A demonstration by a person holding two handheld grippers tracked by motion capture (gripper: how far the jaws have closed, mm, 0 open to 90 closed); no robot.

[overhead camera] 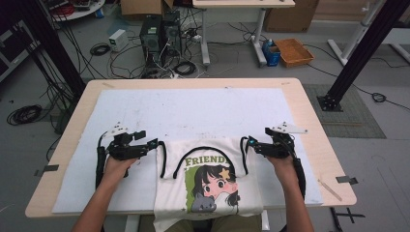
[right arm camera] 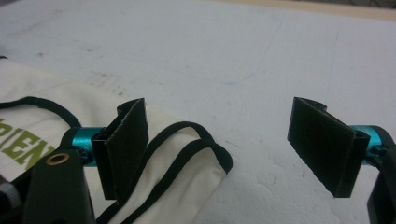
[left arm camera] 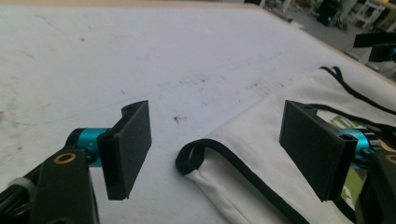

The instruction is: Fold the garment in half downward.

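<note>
A white T-shirt [overhead camera: 208, 179] with black trim and a cartoon girl print lies at the table's near edge, its hem hanging over. My left gripper [overhead camera: 145, 144] stands open at the shirt's left shoulder. In the left gripper view its jaws straddle the black-trimmed sleeve corner [left arm camera: 191, 156] without touching it. My right gripper [overhead camera: 252, 143] is open at the right shoulder. In the right gripper view the trimmed sleeve corner [right arm camera: 205, 149] lies between its wide jaws, and the left pad [right arm camera: 126, 144] sits over the cloth.
A white mat [overhead camera: 193, 111] covers most of the wooden table [overhead camera: 309, 111]. Beyond the table are computer towers [overhead camera: 159, 34], cables on the floor, an orange basket [overhead camera: 293, 51] and black frame posts at both sides.
</note>
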